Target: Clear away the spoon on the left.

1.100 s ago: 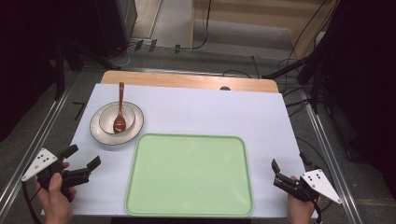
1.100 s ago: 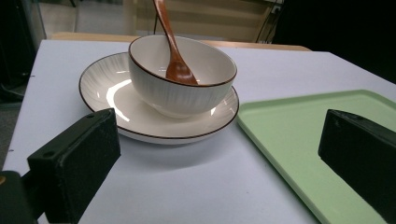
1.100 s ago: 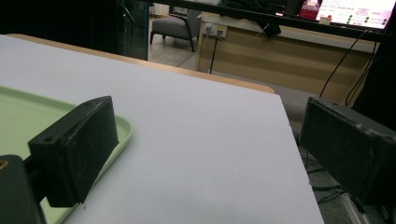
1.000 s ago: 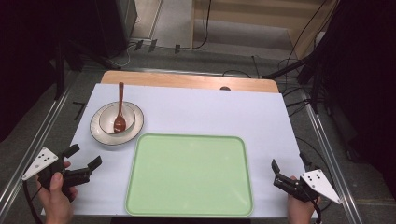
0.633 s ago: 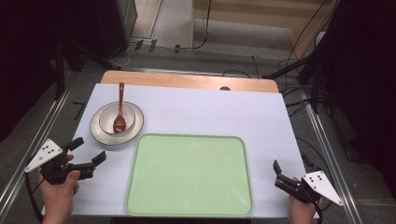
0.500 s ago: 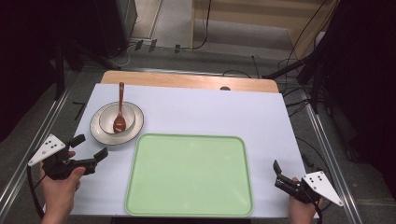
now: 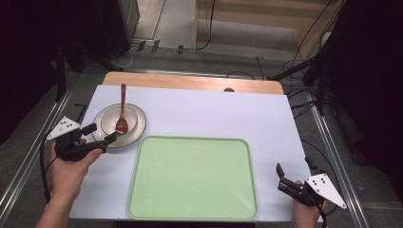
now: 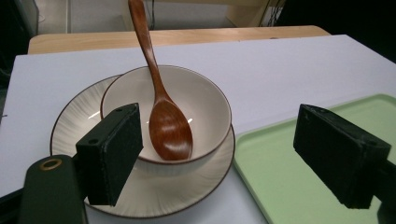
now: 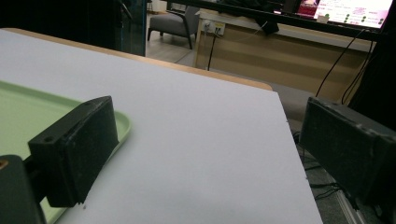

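1. The left gripper [image 7: 100, 134] is held at the near-left side of the white table cover [image 7: 214, 114]. Its jaws stand wide apart and hold nothing.
2. In the left gripper view, the left gripper [image 8: 233, 158] looks straight at a cream bowl [image 8: 205, 105], which sits between the two open fingers and just beyond their tips. One finger [image 8: 112, 154] overlaps the bowl's near rim in that view; whether it touches the rim cannot be told.
3. The bowl [image 7: 119, 119] stands on a cream plate [image 7: 135, 133] with a dark rim line. The plate [image 8: 187, 196] extends under and ahead of the fingers.
4. A brown wooden spoon [image 8: 163, 116] lies in the bowl, scoop end down in the bowl's hollow, handle leaning over the far rim away from the fingers. In the high view the wooden spoon [image 7: 122, 111] points away from the person.
5. A light green tray [image 7: 192, 175] lies just beside the plate, on the side of the other finger [image 8: 341, 158].
6. The right gripper [image 7: 291, 176] is held at the near-right corner of the table cover, well apart from the bowl. Its jaws are also wide apart and hold nothing.
7. In the right gripper view, the bare table cover [image 9: 210, 140] lies between the fingers, with the corner of the tray [image 9: 28, 107] behind one finger [image 9: 74, 149].
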Tool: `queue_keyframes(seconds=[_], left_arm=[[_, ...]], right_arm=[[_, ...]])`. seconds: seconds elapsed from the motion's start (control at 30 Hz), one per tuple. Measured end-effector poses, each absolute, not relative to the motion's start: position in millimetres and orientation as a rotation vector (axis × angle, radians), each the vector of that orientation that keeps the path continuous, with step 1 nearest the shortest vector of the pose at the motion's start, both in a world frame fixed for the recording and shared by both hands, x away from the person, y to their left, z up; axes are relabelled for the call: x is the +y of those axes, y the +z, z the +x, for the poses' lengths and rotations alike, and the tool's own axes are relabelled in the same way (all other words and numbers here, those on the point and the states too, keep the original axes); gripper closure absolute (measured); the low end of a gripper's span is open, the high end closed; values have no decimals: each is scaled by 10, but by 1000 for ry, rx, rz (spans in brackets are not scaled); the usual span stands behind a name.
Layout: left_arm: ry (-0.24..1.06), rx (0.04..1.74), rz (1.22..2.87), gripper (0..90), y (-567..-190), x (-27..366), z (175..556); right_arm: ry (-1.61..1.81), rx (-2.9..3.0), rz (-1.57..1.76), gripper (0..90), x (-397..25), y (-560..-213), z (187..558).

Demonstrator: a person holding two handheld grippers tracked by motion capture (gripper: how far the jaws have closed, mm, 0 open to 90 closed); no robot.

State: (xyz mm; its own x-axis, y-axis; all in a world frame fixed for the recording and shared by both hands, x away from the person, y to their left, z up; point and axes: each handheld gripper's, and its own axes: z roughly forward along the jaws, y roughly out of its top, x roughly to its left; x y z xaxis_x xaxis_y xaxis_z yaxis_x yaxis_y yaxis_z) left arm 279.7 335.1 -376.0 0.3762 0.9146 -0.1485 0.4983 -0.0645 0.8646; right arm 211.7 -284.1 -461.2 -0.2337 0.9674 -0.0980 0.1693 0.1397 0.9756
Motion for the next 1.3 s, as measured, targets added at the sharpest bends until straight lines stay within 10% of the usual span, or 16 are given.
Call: queue_keyframes(seconds=[1.3], left_arm=[[518,1392,1782,489,-3813,3326,3824]], right_arm=[[1190,1600,1127,51,-2793,-4640,2133]])
